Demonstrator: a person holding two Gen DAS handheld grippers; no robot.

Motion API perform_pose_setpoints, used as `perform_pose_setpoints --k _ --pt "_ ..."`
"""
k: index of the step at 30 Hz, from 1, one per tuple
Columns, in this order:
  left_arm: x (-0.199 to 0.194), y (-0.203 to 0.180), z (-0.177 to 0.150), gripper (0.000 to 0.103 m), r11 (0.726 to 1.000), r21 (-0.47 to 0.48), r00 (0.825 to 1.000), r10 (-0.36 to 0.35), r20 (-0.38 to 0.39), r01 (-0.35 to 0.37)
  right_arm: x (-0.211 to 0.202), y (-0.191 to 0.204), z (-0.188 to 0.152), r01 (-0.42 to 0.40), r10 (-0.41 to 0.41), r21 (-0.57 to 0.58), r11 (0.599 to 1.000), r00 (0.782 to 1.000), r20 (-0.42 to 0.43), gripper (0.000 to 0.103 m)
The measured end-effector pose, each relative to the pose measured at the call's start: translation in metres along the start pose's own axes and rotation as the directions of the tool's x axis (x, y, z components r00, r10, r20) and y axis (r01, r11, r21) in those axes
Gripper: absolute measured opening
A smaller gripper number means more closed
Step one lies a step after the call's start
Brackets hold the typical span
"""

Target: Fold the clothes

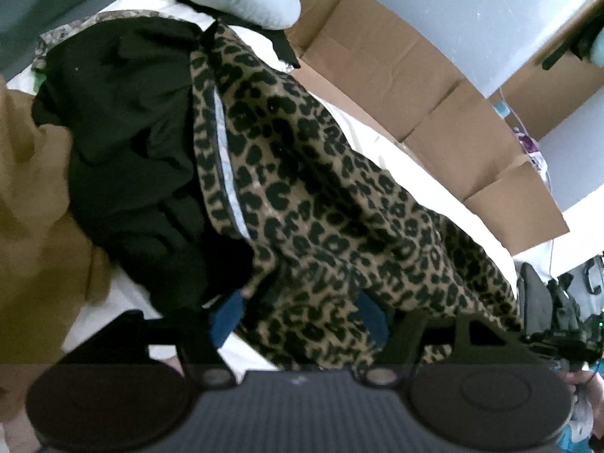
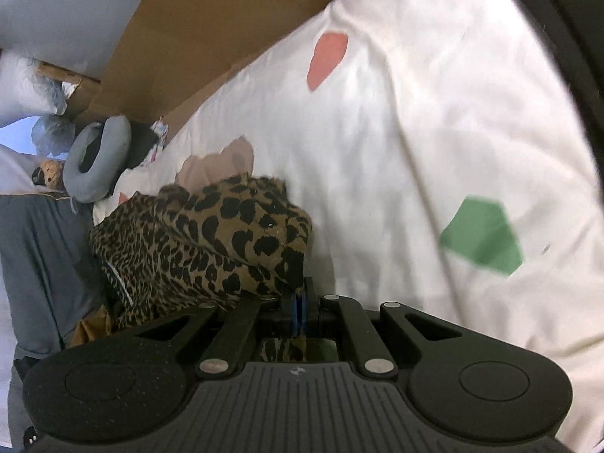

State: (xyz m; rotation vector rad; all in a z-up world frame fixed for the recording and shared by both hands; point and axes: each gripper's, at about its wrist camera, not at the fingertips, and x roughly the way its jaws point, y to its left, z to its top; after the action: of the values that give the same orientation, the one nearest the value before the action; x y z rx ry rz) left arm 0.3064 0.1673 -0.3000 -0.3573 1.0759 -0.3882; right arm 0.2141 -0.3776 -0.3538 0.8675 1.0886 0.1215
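leopard-print garment (image 2: pixel 211 241) hides right gripper (image 2: pixel 300 302) fingertips

- Both fisheye views bend straight lines hard toward the rim, and the corners go black, notably at 11 and 1 o'clock.
- Light is soft, cool daylight, possibly from a window at 9 o'clock in the right wrist view.
- The white bedding (image 2: pixel 434 143) is bright, near washed out.
- Motion blur smears the leopard-print garment (image 1: pixel 339 204) and the green patch (image 2: pixel 483 238).
- The black clothing (image 1: pixel 124 132) loses all detail in shadow.
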Motion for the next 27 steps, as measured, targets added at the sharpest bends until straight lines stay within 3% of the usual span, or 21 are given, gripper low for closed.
perform_pose_setpoints --k 12,17,22,27 --pt "0.020 0.015 0.018 0.077 0.999 0.010 0.999 -0.044 0.014 0.043 -0.030 -0.005 0.036 0.111 -0.105 -0.071 0.991 0.991 0.083 0.000" --pt "0.043 0.019 0.023 0.077 0.998 0.028 0.998 -0.055 -0.044 0.056 -0.022 0.012 0.037 0.221 -0.208 -0.179 0.959 0.974 0.086 0.000" --pt "0.049 0.032 0.026 0.079 0.997 0.039 0.994 -0.069 -0.083 0.072 -0.017 0.010 0.036 0.229 -0.217 -0.162 0.960 0.972 0.084 0.001" --pt "0.056 0.043 0.025 0.080 0.996 0.045 0.991 -0.071 -0.109 0.076 -0.011 0.011 0.034 0.271 -0.259 -0.176 0.946 0.962 0.086 0.012"
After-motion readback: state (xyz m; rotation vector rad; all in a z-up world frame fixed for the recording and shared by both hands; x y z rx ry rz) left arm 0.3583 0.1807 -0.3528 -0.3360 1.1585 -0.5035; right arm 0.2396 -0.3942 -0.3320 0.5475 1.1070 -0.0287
